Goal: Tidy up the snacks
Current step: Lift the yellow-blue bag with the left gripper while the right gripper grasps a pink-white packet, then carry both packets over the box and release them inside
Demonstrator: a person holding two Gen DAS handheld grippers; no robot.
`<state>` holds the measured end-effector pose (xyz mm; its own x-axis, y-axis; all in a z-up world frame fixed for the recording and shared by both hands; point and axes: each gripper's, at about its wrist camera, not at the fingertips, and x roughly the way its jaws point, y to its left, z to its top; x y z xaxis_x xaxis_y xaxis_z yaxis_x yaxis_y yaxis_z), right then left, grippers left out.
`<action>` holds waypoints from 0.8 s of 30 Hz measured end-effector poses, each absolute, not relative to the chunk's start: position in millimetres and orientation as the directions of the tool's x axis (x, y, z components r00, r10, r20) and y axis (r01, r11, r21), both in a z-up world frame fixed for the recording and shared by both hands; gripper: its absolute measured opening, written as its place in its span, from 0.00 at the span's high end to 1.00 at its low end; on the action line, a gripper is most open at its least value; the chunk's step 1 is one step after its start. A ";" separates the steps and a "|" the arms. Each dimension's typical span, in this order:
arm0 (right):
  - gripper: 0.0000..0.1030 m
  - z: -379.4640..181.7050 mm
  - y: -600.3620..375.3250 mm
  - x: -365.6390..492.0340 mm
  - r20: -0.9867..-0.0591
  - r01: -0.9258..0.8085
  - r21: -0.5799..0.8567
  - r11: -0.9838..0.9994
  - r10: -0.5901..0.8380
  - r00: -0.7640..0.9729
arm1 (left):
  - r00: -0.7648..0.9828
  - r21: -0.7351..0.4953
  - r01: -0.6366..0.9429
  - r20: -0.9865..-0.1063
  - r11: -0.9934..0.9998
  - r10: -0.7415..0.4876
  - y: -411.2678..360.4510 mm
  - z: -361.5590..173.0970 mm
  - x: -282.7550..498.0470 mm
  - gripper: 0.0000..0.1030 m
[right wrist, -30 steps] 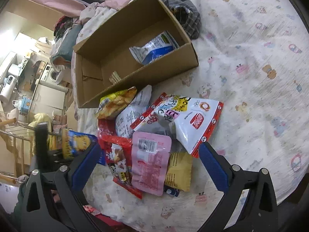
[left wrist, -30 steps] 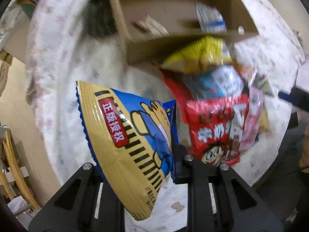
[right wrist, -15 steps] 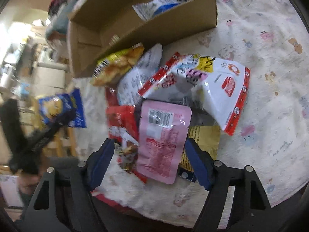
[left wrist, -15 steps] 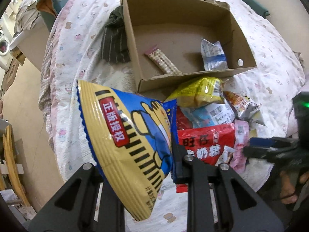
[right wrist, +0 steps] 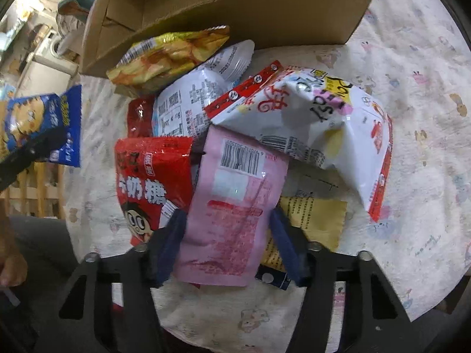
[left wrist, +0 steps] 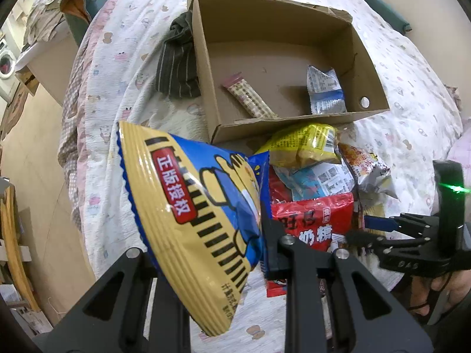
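Both claws: left (left wrist: 206, 235) grips bag (left wrist: 194, 206), right (right wrist: 226, 235) straddles pouch (right wrist: 232, 217).

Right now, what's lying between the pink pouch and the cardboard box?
In the right wrist view, the white-and-blue packet and yellow chip bag lie between pink pouch and cardboard box.

the blue bag (left wrist: 203, 206) hides the left gripper's (left wrist: 206, 247) left finger. the pink pouch (right wrist: 232, 206) covers most of the yellow packet (right wrist: 312, 220). the box's (right wrist: 265, 20) far side is cut off, and the room beyond is a blur.
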<state>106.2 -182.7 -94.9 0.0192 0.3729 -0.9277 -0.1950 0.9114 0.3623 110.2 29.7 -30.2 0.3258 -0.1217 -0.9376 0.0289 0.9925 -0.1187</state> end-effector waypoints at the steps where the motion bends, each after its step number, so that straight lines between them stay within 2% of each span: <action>1: 0.53 -93.0 -187.8 105.6 -0.921 -0.190 0.378 0.906 0.389 0.024 | 0.324 -0.120 0.028 -0.938 0.992 -0.123 29.5 -30.8 110.2 0.82; 2: 0.65 -90.2 -191.9 104.2 -0.913 -0.186 0.394 0.900 0.406 0.032 | 0.322 -0.120 0.030 -0.939 0.992 -0.124 29.6 -30.8 110.1 0.82; 3: 0.68 -87.7 -194.9 103.2 -0.909 -0.187 0.401 0.897 0.415 0.041 | 0.320 -0.121 0.031 -0.939 0.992 -0.125 29.1 -31.6 110.0 0.82; 8: 0.77 -78.1 -208.5 94.6 -0.921 -0.200 0.361 0.911 0.382 0.076 | 0.318 -0.106 0.038 -0.941 0.994 -0.113 23.7 -32.9 108.8 0.81; 11: 0.78 -73.2 -218.0 94.2 -0.924 -0.185 0.347 0.919 0.369 0.103 | 0.313 -0.103 0.039 -0.943 0.994 -0.110 21.5 -34.3 108.8 0.81; 17: 0.98 -56.5 -227.5 100.8 -0.914 -0.213 0.340 0.916 0.375 0.153 | 0.313 -0.093 0.040 -0.944 0.995 -0.100 17.7 -31.5 107.1 0.81; 19: 0.99 -49.1 -224.7 97.0 -0.904 -0.244 0.358 0.901 0.400 0.152 | 0.328 -0.127 0.030 -0.936 0.991 -0.130 20.8 -25.0 101.7 0.81; 24: 0.99 -29.5 -237.5 86.4 -0.858 -0.238 0.444 0.864 0.486 0.165 | 0.351 -0.123 0.009 -0.929 0.992 -0.118 24.7 -14.9 97.0 0.82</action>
<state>86.4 -237.5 -29.5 0.1651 0.4865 -0.8579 -0.2377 0.8639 0.4441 97.0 24.7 -14.9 0.3510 -0.1183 -0.9289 0.0086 0.9924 -0.1231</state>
